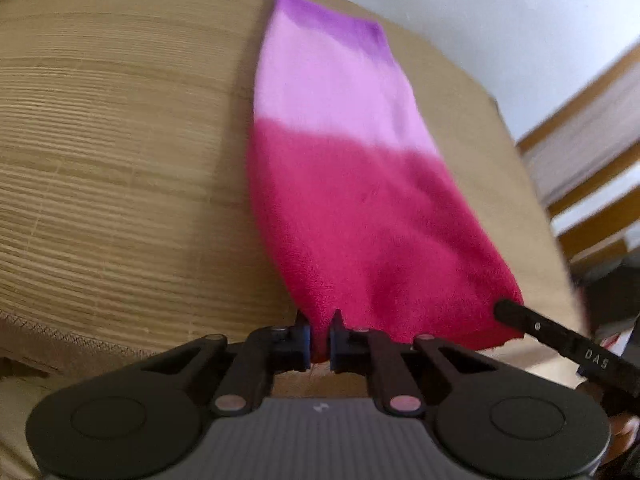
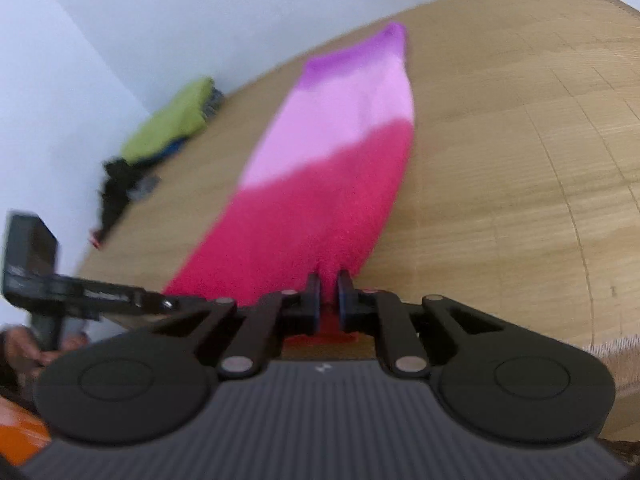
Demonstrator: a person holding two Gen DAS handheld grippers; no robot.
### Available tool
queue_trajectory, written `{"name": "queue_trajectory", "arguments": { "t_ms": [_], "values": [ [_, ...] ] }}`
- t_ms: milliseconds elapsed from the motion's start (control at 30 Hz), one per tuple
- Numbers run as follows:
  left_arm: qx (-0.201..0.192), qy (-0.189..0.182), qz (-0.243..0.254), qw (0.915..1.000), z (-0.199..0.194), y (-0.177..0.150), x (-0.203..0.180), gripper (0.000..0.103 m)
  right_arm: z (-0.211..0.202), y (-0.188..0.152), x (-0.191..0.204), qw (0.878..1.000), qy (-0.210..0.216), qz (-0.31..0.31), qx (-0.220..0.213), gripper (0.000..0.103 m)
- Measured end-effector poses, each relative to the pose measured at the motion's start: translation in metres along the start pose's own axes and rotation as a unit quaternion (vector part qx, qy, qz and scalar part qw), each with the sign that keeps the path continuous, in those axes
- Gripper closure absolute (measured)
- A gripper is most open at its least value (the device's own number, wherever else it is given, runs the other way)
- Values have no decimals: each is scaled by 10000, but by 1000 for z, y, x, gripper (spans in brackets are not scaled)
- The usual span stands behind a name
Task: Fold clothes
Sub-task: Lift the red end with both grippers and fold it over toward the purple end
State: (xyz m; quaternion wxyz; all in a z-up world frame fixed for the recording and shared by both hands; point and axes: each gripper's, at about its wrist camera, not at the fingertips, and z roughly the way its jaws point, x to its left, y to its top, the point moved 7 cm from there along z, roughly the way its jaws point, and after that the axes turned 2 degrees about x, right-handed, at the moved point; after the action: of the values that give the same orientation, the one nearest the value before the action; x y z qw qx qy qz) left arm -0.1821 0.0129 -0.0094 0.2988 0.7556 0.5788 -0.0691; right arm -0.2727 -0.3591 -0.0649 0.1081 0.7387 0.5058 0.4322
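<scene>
A fleece cloth (image 1: pixel 340 184) banded magenta, pale pink and purple lies stretched lengthwise on the wooden table (image 1: pixel 120 140), purple end farthest away. My left gripper (image 1: pixel 319 328) is shut on the near left corner of its magenta end. In the right wrist view the same cloth (image 2: pixel 320 184) runs away from my right gripper (image 2: pixel 329 286), which is shut on the near right corner. The right gripper's finger (image 1: pixel 520 316) shows at the cloth's corner in the left wrist view. The left gripper (image 2: pixel 160 302) reaches in from the left in the right wrist view.
A pile of clothes, lime green on top (image 2: pixel 172 120) with dark pieces (image 2: pixel 120 188) beside it, sits by the white wall at the table's far left. Wooden chair slats (image 1: pixel 592 152) stand past the table's right edge. A person's hand (image 2: pixel 24 348) holds the left gripper.
</scene>
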Motion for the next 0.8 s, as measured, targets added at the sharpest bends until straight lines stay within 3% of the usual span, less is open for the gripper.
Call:
{"name": "queue_trajectory", "arguments": {
  "t_ms": [167, 300, 400, 500, 600, 700, 800],
  "values": [
    [-487, -143, -335, 9982, -17, 45, -11, 94, -2, 52, -7, 9958, 636, 622, -209, 92],
    [-804, 133, -262, 9963, -3, 102, -22, 93, 21, 96, -18, 9920, 866, 892, -236, 92],
    [-879, 577, -131, 9944, 29, 144, -21, 88, 63, 131, -33, 9951, 575, 783, -159, 89],
    [-681, 1139, -30, 9911, 67, 168, -13, 86, 108, 155, -53, 9986, -23, 532, 29, 77],
    [-758, 1215, -26, 9897, 70, 174, -9, 80, 134, 169, -66, 9981, -525, 313, 104, 77],
    [-963, 1330, 186, 9862, 52, 169, -13, 71, 118, 176, -62, 9988, -331, 173, -315, 76],
    [-1180, 1503, 548, 9800, 30, 162, -21, 59, 98, 169, -41, 9976, -127, -438, -512, 76]
  ]
}}
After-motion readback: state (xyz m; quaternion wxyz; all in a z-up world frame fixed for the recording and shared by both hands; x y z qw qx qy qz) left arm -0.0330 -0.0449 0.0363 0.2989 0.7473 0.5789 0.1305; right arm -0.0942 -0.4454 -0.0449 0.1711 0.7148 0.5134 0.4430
